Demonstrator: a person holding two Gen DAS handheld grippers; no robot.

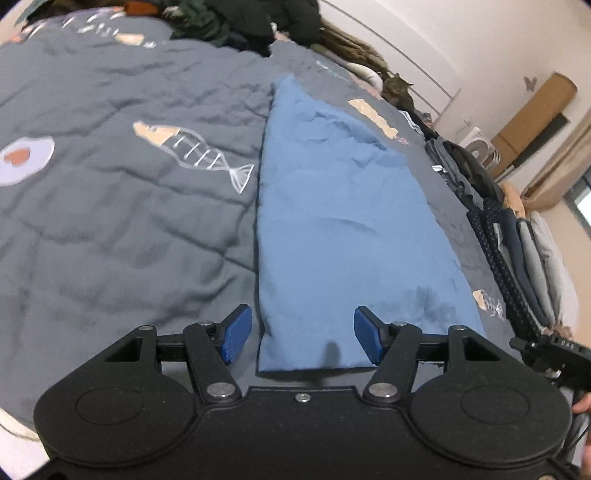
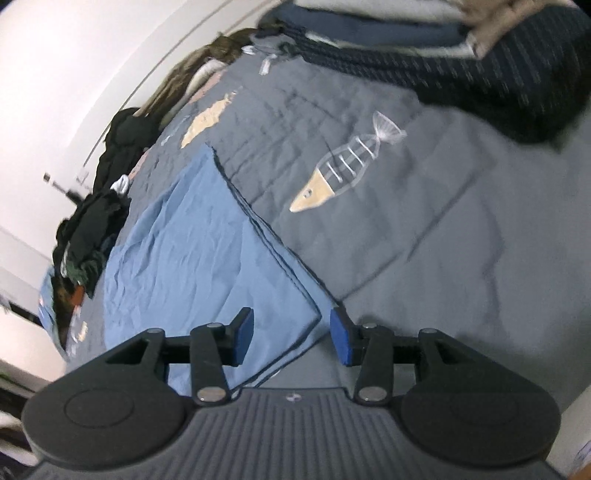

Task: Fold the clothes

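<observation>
A folded blue garment [image 1: 343, 229] lies flat as a long panel on the grey fish-print bed cover [image 1: 110, 221]. My left gripper [image 1: 303, 338] is open over its near end. The left pad hangs beside the cloth's edge and the right pad above the cloth, neither pressing. In the right wrist view the same blue garment [image 2: 207, 258] shows its layered edge and a near corner. My right gripper [image 2: 291, 336] is open, that corner lies between the pads, and neither pad touches it. The bed cover [image 2: 443, 240] stretches away to the right.
A row of folded clothes [image 1: 524, 251] stands along the bed's right edge, dark dotted cloth [image 2: 498, 81] among them. A heap of dark clothes [image 1: 251, 22] sits at the far end by the wall [image 2: 96, 221]. A white fan [image 1: 480, 151] stands beyond the bed.
</observation>
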